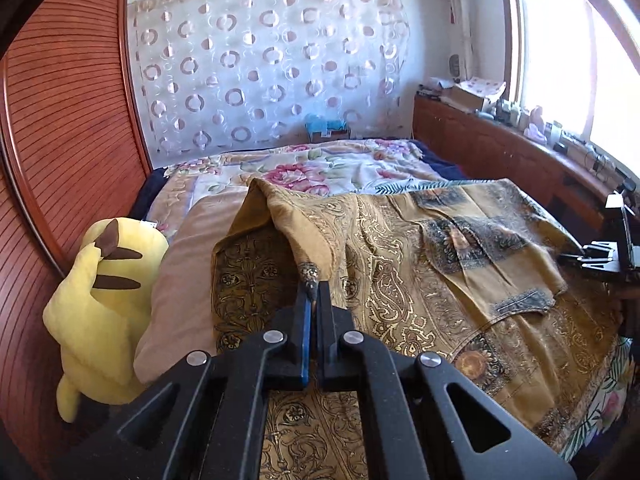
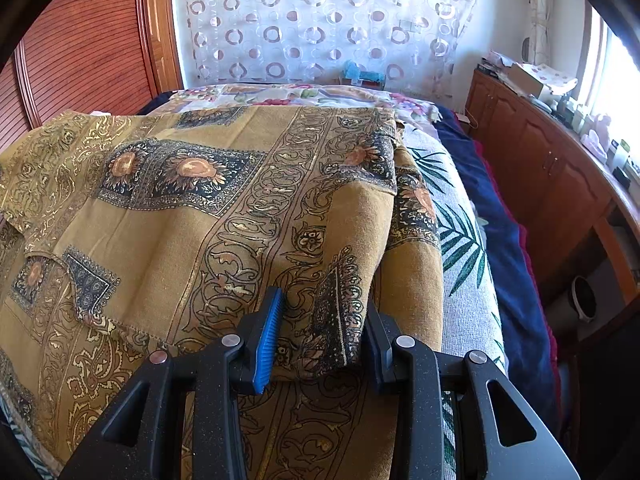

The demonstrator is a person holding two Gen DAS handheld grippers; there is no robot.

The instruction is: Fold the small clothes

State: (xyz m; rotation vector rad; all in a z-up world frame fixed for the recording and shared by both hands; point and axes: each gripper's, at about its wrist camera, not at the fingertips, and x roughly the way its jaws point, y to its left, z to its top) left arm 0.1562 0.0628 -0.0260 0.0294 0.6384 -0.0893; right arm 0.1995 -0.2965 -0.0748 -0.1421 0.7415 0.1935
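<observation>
A mustard-gold patterned garment [image 1: 420, 248] with paisley and sunflower prints lies spread on the bed. My left gripper [image 1: 314, 292] is shut on a corner of the garment and lifts it into a peaked fold above the bed. In the right wrist view the same garment [image 2: 192, 216] fills the left and middle. My right gripper [image 2: 324, 320] is open, and a bunched edge of the garment sits between its jaws, with the blue pad [image 2: 269, 338] showing on the left finger. The right gripper also shows at the right edge of the left wrist view [image 1: 600, 256].
A yellow plush toy [image 1: 100, 300] and a pink pillow [image 1: 184, 280] lie at the bed's left by the wooden headboard [image 1: 72, 128]. A floral quilt [image 1: 320, 168] covers the far bed. A wooden cabinet [image 2: 540, 168] with clutter runs along the right under the window.
</observation>
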